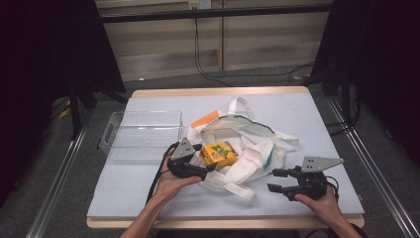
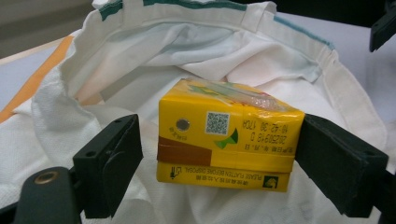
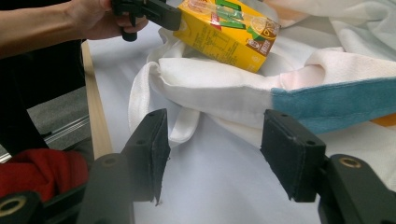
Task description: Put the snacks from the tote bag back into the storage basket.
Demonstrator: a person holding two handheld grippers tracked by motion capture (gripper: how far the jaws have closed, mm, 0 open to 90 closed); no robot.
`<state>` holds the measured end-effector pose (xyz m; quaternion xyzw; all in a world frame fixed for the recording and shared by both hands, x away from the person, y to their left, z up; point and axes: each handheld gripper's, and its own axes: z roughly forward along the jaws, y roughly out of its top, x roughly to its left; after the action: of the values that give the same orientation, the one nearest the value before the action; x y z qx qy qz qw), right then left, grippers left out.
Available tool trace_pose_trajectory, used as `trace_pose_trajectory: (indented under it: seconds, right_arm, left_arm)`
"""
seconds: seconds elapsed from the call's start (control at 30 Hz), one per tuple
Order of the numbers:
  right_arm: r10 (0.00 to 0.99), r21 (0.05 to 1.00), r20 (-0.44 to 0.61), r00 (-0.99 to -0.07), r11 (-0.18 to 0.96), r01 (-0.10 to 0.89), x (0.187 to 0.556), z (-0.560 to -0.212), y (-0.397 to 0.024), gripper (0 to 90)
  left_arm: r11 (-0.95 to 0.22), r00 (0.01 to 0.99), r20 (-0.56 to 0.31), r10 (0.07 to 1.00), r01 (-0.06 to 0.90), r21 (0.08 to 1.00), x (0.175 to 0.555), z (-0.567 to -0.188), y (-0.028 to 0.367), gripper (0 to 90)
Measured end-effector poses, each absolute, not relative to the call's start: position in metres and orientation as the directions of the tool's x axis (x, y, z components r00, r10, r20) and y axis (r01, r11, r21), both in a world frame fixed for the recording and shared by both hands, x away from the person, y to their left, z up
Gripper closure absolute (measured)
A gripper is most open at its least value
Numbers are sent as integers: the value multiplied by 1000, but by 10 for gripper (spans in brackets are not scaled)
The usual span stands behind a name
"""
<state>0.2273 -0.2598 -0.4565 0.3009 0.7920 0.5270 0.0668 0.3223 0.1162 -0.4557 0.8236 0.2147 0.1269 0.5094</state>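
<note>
A yellow juice carton (image 1: 218, 152) (image 2: 229, 135) (image 3: 224, 32) lies tilted on the mouth of a white tote bag (image 1: 257, 144) (image 2: 187, 60) (image 3: 224, 88) in the middle of the table. My left gripper (image 1: 206, 157) (image 2: 219, 121) reaches in from the left with the carton lengthwise between its jaws. The right jaw lies against the carton's end, and a narrow strip of bag fabric shows between the left jaw and the carton. My right gripper (image 1: 272, 180) (image 3: 217, 121) stands open near the front right, nothing between its fingers, pointing at the bag's blue-trimmed edge.
A clear plastic tray (image 1: 143, 134) stands at the left, just behind my left hand. A bag handle (image 1: 237, 191) loops toward the front edge between the two grippers. The blue-grey table top (image 1: 317, 124) has free room at the right and back.
</note>
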Motion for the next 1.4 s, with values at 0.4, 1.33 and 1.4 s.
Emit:
trace_pose_trajectory:
  seconds: [0.4, 1.33, 1.4]
  right_arm:
    - [548, 878, 213, -809, 256, 404, 226, -456, -263, 408]
    - [557, 890, 221, -800, 220, 399, 231, -459, -269, 326]
    - [561, 891, 217, -799, 221, 396, 231, -459, -269, 318]
  left_arm:
    - [-420, 876, -5, 482, 236, 876, 323, -462, 104, 188]
    - [-366, 857, -168, 488, 375, 852, 337, -445, 119, 276]
    - [-372, 855, -165, 492, 378, 848, 336, -442, 120, 276]
